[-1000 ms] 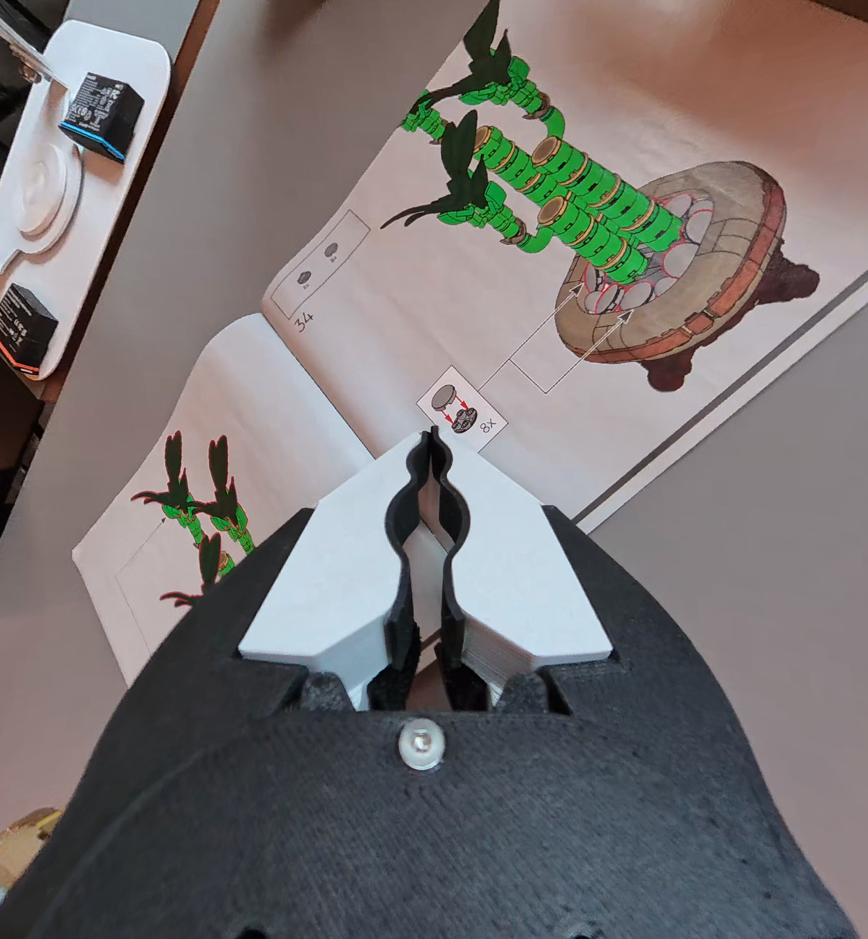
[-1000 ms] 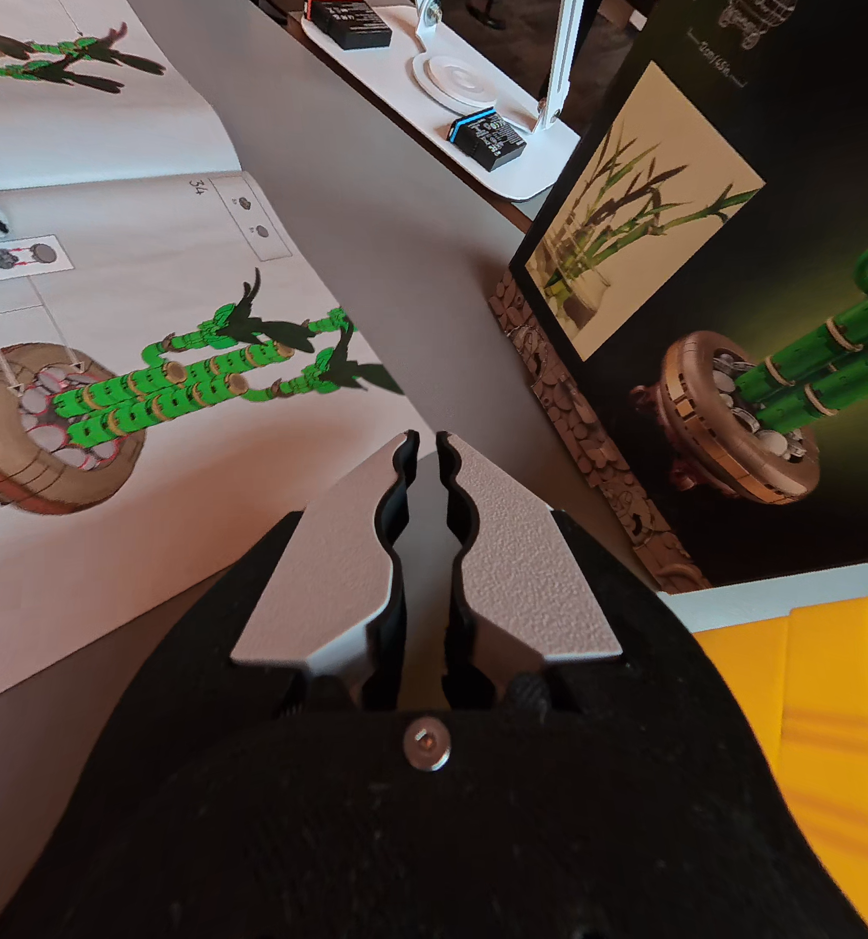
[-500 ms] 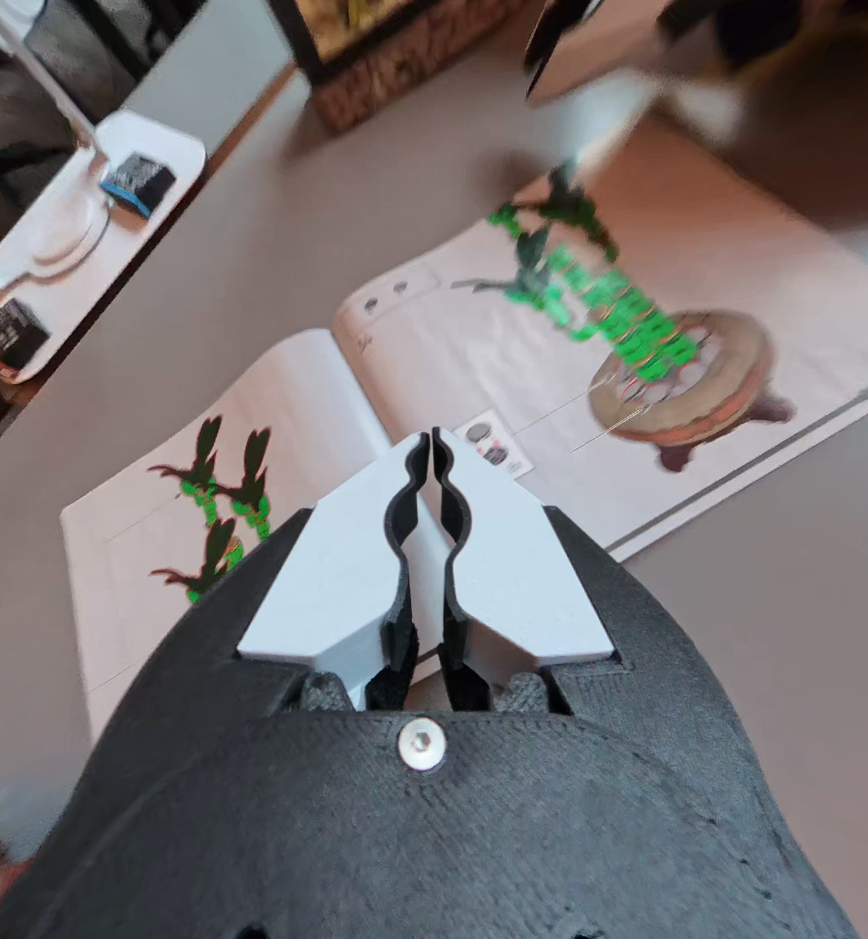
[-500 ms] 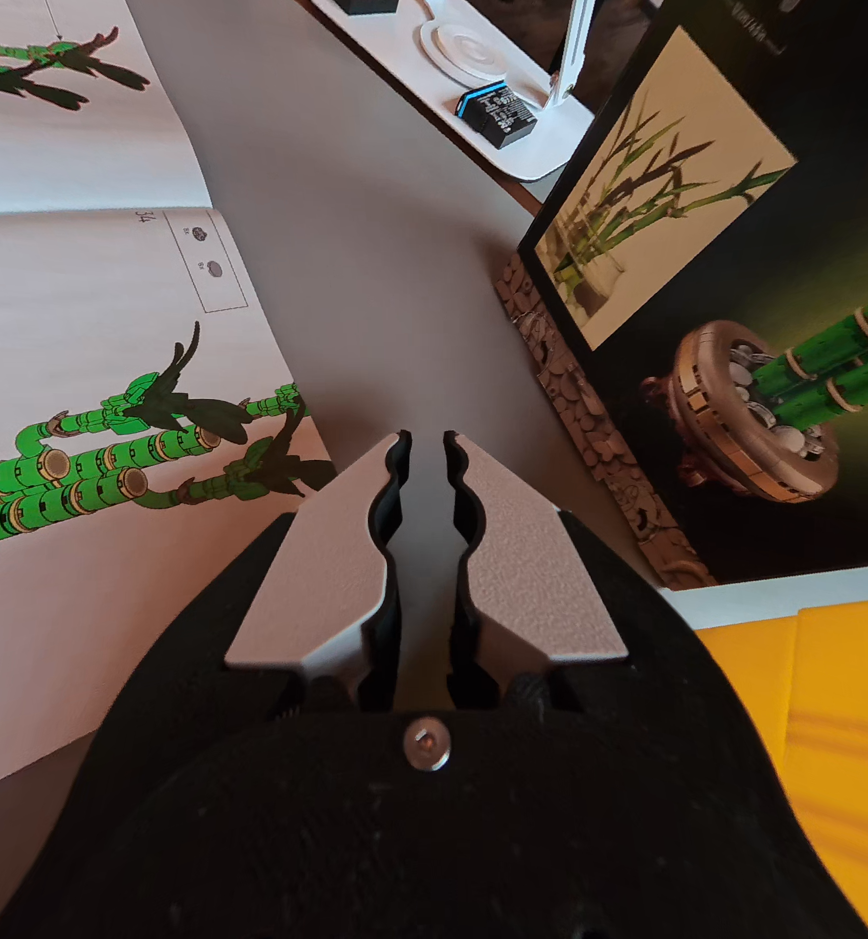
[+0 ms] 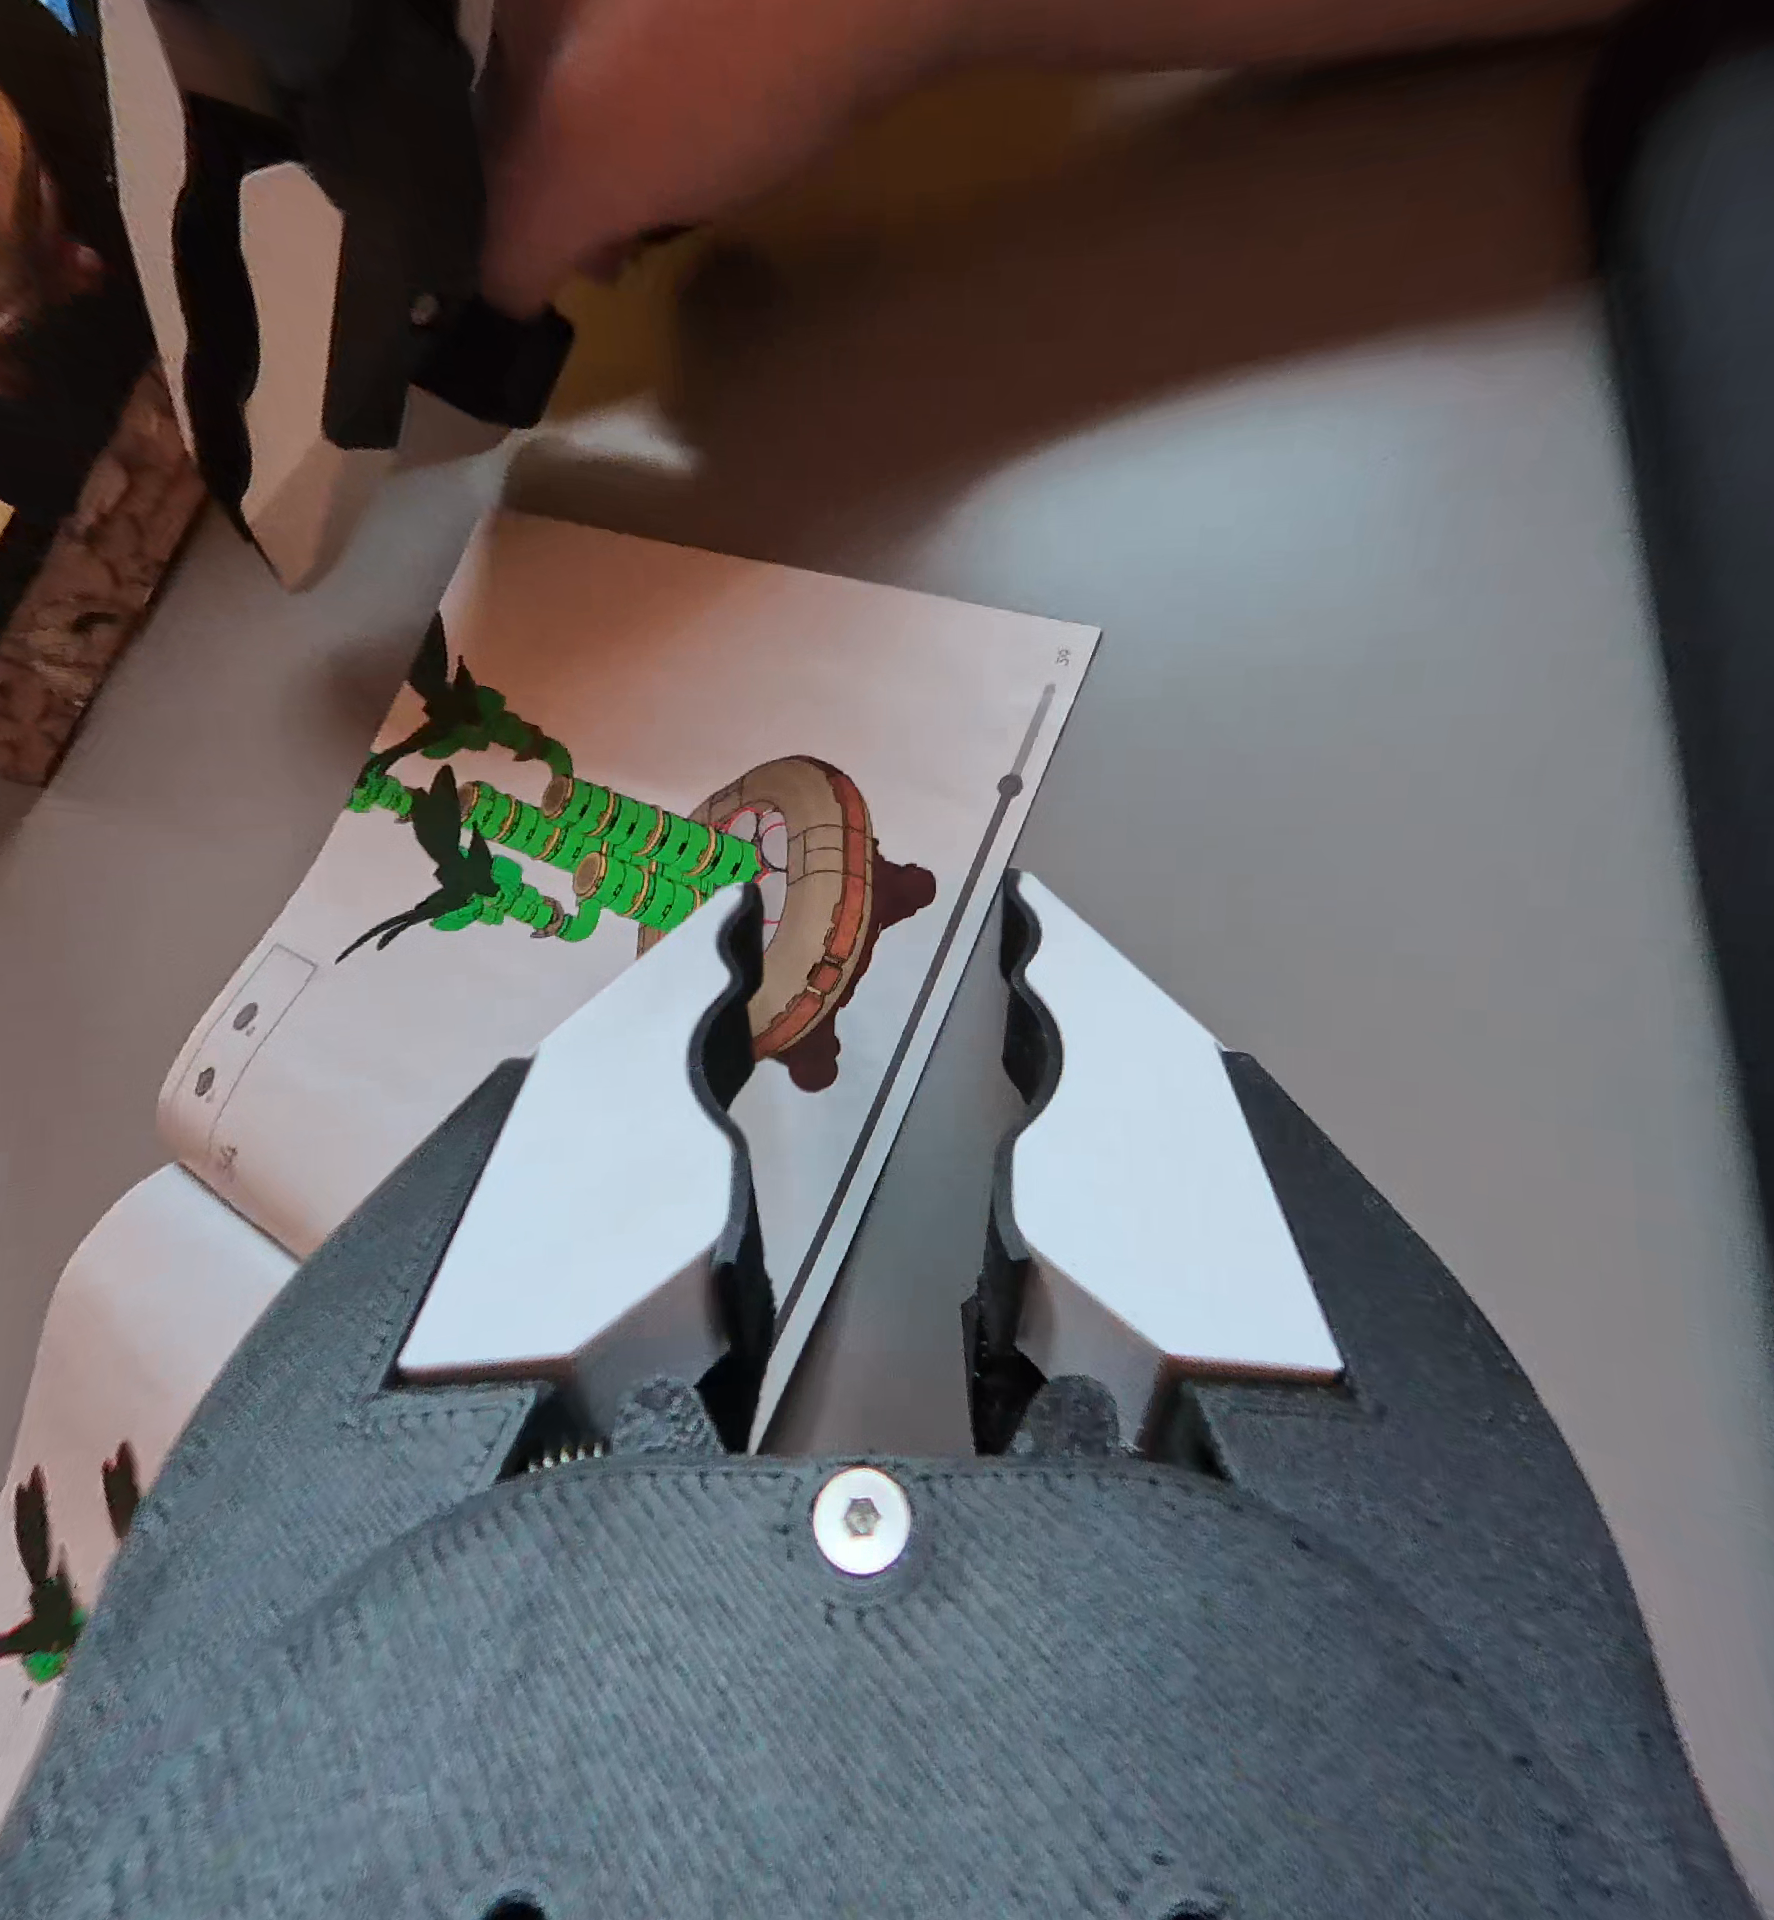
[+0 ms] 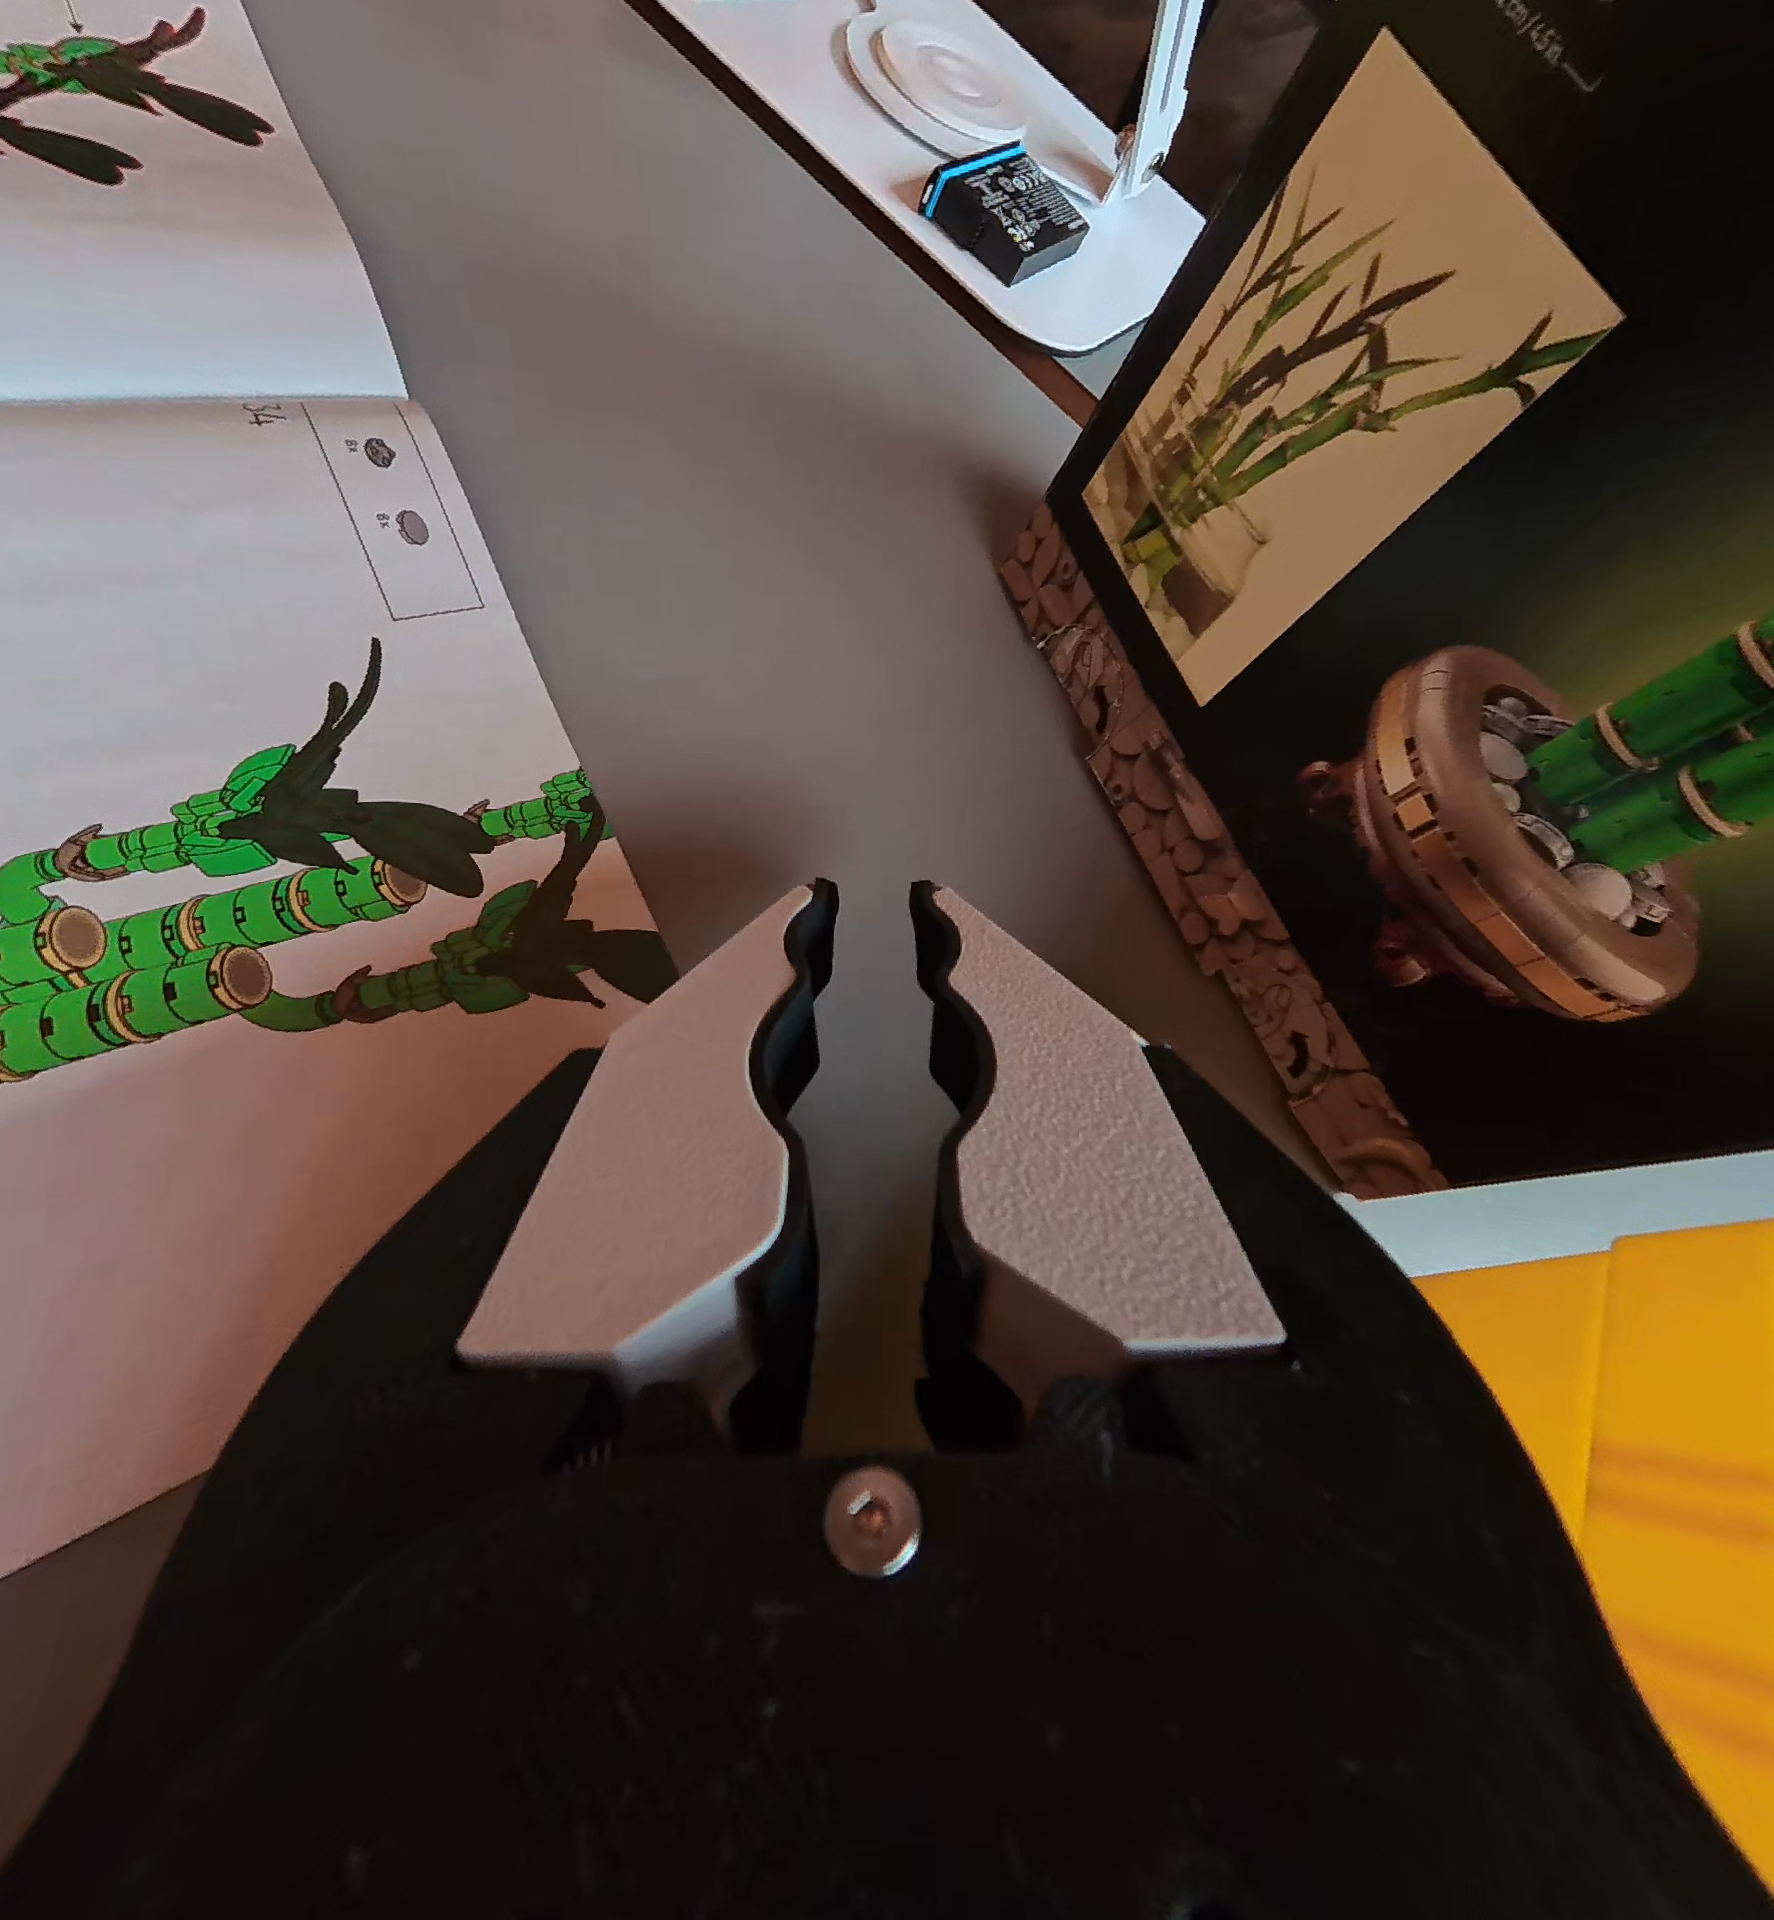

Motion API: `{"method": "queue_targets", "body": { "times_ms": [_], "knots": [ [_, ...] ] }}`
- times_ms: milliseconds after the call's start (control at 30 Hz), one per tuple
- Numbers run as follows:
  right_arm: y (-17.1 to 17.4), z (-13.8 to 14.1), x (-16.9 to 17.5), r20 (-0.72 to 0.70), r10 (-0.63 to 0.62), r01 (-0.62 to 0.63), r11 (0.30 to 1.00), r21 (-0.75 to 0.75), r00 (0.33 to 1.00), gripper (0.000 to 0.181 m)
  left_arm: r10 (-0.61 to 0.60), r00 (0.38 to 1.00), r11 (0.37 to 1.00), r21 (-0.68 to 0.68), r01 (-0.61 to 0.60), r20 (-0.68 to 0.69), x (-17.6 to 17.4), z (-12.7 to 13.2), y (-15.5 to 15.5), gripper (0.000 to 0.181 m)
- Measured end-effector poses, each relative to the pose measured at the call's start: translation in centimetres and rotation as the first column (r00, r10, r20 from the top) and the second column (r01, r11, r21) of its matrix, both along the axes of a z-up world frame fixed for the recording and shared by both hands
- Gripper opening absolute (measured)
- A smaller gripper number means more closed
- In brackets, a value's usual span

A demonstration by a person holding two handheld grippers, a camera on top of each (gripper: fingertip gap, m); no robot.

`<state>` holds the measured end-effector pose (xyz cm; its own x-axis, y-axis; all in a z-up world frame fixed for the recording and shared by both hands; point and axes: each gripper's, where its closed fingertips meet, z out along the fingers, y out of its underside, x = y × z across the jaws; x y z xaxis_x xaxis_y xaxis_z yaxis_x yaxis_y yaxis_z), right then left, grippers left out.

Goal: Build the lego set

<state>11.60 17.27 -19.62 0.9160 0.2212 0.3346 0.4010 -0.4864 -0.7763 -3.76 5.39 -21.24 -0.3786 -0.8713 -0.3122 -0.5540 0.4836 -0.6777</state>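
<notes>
- Left gripper [image 5: 878, 894] over the gray table [image 5: 1330, 727], fingers spread wide, nothing between them; lower right edge of the open booklet [image 5: 592, 686] runs through the gap underneath.
- Booklet flat on the table, right page printed with green bamboo stalks in a round tan pot, a small parts box with two gray round pieces at the page's corner, a thin gray progress line along one margin; printed numbers present, not copied here.
- Left page curls toward the left gripper's body, more green and dark leaf drawings on it.
- Right gripper [image 6: 872, 888] low above bare table just beside the booklet's top edge, fingers parted by a narrow gap, holding nothing.
- In the left wrist view, right gripper [image 5: 270, 499] at upper left, blurred, a hand [image 5: 810, 114] on it.
- Box [image 6: 1485, 623] of the set stands on the table right of the right gripper, dark face with a photo of bamboo in a glass and a picture of the finished pot with stalks; fine white print at its top, too small to tell.
- Yellow sheet [image 6: 1641, 1507] at lower right, beside the box.
- White tray [image 6: 1018, 260] beyond the table edge, small black block [image 6: 1008, 218] with a blue edge and tiny print on it.
- No loose bricks in view.
</notes>
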Motion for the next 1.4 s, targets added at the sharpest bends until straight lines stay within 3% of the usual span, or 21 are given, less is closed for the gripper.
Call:
{"method": "queue_targets", "body": {
  "times_ms": [400,1267,1400],
  "knots": [
    [-0.01,0.01,-0.04,0.004,0.003,-0.003,1.000,-0.001,1.000,0.015,0.026,0.999,0.969,-0.245,-0.031,-0.020,0.10,-0.54,0.39,0.041],
    [0.02,-0.22,-0.66,0.046,0.036,-0.036,0.999,-0.012,0.998,0.018,0.037,0.999,0.957,-0.286,-0.047,-0.040,-0.03,-0.56,0.50,0.025],
    [0.02,-0.06,-0.63,0.044,0.035,-0.034,0.999,-0.006,0.998,0.018,0.041,0.998,0.953,-0.298,-0.051,-0.041,0.04,-0.48,0.23,0.039]
  ]
}}
